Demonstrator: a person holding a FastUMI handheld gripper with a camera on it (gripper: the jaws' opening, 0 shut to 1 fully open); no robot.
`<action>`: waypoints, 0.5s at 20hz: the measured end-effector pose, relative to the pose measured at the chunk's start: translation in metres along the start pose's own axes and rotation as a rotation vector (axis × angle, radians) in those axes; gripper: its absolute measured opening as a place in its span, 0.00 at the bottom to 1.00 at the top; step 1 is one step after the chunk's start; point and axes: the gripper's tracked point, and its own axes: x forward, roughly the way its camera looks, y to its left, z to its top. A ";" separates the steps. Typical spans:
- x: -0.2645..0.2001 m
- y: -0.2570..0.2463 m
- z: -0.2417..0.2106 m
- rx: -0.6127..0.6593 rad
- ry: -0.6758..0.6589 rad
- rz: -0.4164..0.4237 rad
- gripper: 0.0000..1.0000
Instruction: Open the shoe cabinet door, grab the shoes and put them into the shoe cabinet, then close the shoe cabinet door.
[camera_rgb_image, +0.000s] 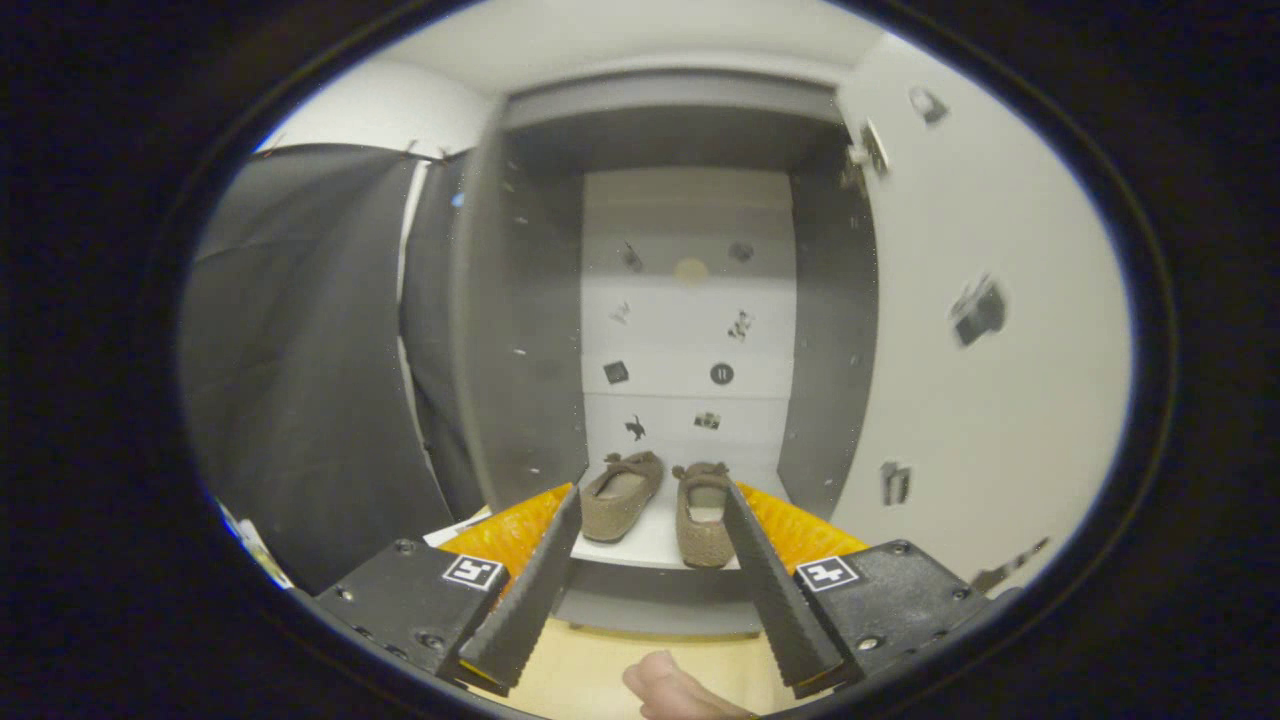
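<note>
- On the cabinet (520, 300) shelf (650, 535): two shoes (622, 493), side by side.
- Door (985, 330) swung open; stickers, blurred, perhaps photographs.
- Gripper (650, 510) spread wide, holding nothing.

— What's off to the left?

— A dark cloth wall (300, 370), hanging in folds, with a white wall (400, 105) showing above it.

— And overhead?

— A pale ceiling (620, 35), evenly lit; no lamp shows.

— The floor?

— Light wood-toned floor (580, 670) at the bottom, plain and bare.

— On the right?

— A broad white panel (990, 380) with small dark stickers (978, 312) scattered over it. It is blurred, so what they picture cannot be told.
</note>
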 end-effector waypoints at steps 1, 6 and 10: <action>-0.026 -0.001 0.013 -0.011 -0.056 -0.022 0.96; -0.150 0.018 0.030 0.056 -0.116 -0.022 1.00; -0.227 0.014 0.030 0.028 -0.107 -0.003 1.00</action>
